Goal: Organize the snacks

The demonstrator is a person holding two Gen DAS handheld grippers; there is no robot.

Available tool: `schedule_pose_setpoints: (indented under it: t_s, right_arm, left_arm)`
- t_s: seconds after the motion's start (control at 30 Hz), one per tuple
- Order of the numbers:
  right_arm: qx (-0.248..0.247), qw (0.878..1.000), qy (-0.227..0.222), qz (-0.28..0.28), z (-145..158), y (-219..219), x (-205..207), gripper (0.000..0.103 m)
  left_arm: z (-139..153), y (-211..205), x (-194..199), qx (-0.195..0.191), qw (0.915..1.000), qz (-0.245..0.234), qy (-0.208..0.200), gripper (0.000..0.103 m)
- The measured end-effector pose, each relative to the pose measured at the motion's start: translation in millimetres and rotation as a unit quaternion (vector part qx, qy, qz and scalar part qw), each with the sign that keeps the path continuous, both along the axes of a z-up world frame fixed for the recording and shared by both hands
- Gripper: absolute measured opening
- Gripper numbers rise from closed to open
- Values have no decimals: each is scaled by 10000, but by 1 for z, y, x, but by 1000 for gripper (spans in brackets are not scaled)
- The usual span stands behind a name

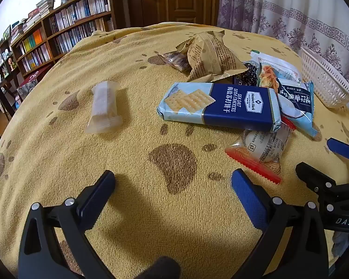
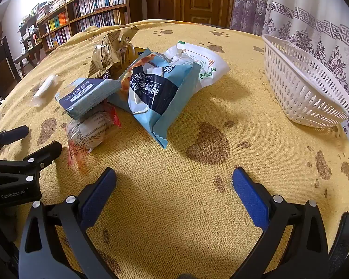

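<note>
Left gripper: your jaws stand wide apart with nothing between them, over bare yellow cloth.
Cracker pack: ahead and slightly right of your left tool, lying flat on other snacks.
Clear packet: ahead to the left, alone, well apart from the pile.
Red-edged packet: just beyond your right finger, partly under the cracker pack.
Basket: far right, past the pile.
Right gripper: your jaws are also fully spread and hold nothing, above the cloth.
Blue bag: ahead and left of your right tool, leaning on the pile.
White bag: behind the blue bag.
Basket: ahead to the right, tilted, nothing visible inside.
Left gripper: near the left edge, beside the red-edged packet.
</note>
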State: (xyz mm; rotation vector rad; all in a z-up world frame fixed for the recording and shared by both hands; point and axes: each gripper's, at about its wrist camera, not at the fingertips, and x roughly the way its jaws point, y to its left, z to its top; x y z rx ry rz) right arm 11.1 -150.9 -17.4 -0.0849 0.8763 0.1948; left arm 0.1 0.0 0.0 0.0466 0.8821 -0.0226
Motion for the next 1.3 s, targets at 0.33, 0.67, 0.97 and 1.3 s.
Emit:
schedule_pose_setpoints:
  t_s: [0.33,0.67,0.97,1.3]
  right_arm:
    - [-5,10000,-5,-1,0,0,0,101]
    - [-1,10000,-5,-1,0,0,0,101]
    - [1,10000,-5,-1,0,0,0,101]
    - [4,10000,-3,0,0,0,0,101]
  left_arm:
    - [0,0,0,-5,10000,5,-2,98]
    - [-1,7,-4,-21,10000,18,-21,98]
    - [1,1,-4,37,10000,80,-30,98]
    - [1,-2,-4,45,9998,180,-17,98]
